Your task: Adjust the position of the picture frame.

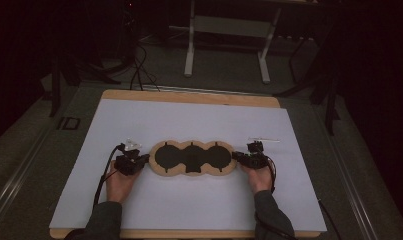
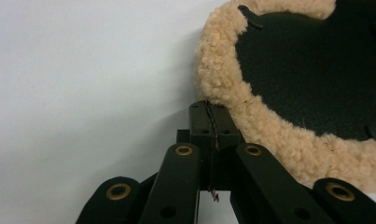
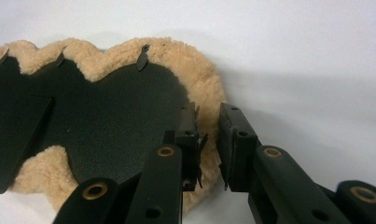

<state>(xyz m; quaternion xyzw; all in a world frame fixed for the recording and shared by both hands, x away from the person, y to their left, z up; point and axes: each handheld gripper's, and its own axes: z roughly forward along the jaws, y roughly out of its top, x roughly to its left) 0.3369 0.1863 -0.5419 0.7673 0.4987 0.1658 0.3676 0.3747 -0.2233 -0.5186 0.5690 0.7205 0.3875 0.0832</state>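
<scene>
A long three-lobed pad (image 1: 193, 158) lies flat on the white table sheet (image 1: 189, 125); it has a tan fleece rim (image 2: 269, 126) and a black centre (image 3: 111, 126). My left gripper (image 1: 145, 159) is at the pad's left end, its jaws shut together with the tips (image 2: 212, 108) touching the fleece edge. At the pad's right end is my right gripper (image 1: 236, 156). Its jaws stand a narrow gap apart, one finger (image 3: 188, 135) over the black centre's border and the other finger (image 3: 237, 140) over the table, so my right gripper (image 3: 209, 137) has the fleece rim showing in that gap.
The white sheet covers a wooden tabletop (image 1: 189, 96). A small clear object (image 1: 131, 144) lies behind the left gripper and a thin rod (image 1: 264, 139) behind the right one. Beyond the table stand a white frame (image 1: 229, 40) and floor cables (image 1: 139, 70).
</scene>
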